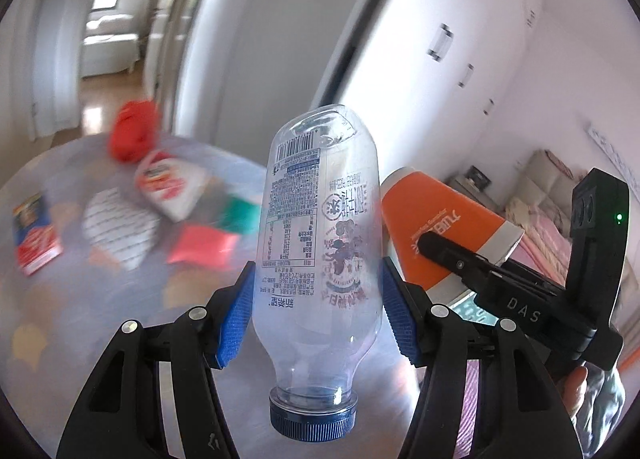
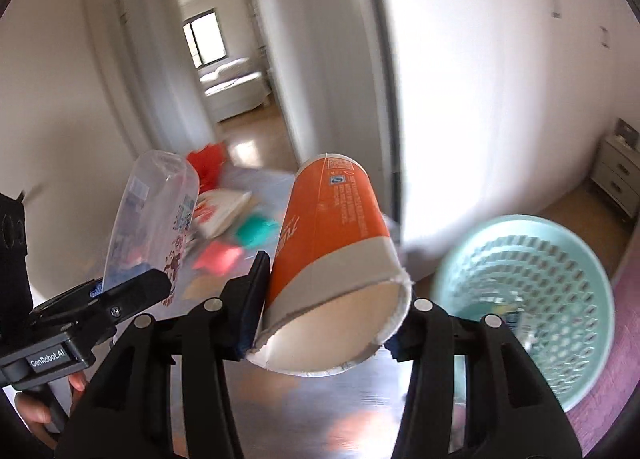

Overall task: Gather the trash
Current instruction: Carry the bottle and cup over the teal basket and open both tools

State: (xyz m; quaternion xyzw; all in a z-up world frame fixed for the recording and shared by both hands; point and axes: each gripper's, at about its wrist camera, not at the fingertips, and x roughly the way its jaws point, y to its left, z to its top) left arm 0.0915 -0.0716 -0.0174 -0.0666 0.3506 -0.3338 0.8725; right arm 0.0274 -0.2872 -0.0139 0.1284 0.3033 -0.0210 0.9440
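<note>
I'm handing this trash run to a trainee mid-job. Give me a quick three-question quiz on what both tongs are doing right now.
1. True or false: the left tongs are shut on a clear plastic bottle whose blue cap faces the camera.
2. What do the right tongs hold? A) red bag B) orange paper cup C) green packet
3. Fill in: the perforated mint-green ____ stands to the right of the cup.

Key: 1 true; 2 B; 3 basket
</note>
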